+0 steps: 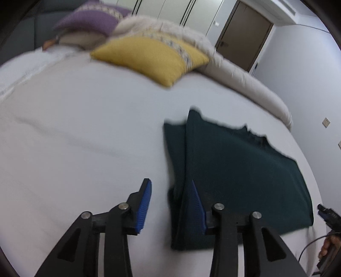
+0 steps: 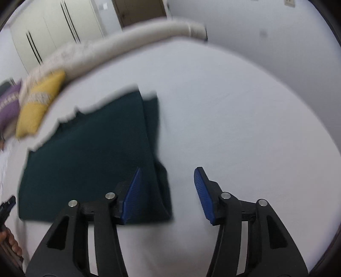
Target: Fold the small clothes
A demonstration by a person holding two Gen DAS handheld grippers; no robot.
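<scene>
A dark green garment [image 1: 238, 170] lies flat on the white bed [image 1: 74, 138], its side flaps folded inward. My left gripper [image 1: 170, 191] is open and empty, hovering over the garment's left edge, with one finger over cloth and one over the sheet. In the right wrist view the same garment [image 2: 89, 159] lies at left. My right gripper [image 2: 167, 179] is open and empty over the garment's right edge, its left fingertip above the cloth. Both views are motion-blurred.
A yellow cushion [image 1: 151, 57], a purple cushion [image 1: 93, 19] and a cream rolled blanket [image 1: 245, 83] lie along the far side of the bed. White wardrobes [image 2: 53, 32] and a brown door [image 1: 245, 36] stand behind. The other gripper's tip [image 1: 328, 215] shows at the right edge.
</scene>
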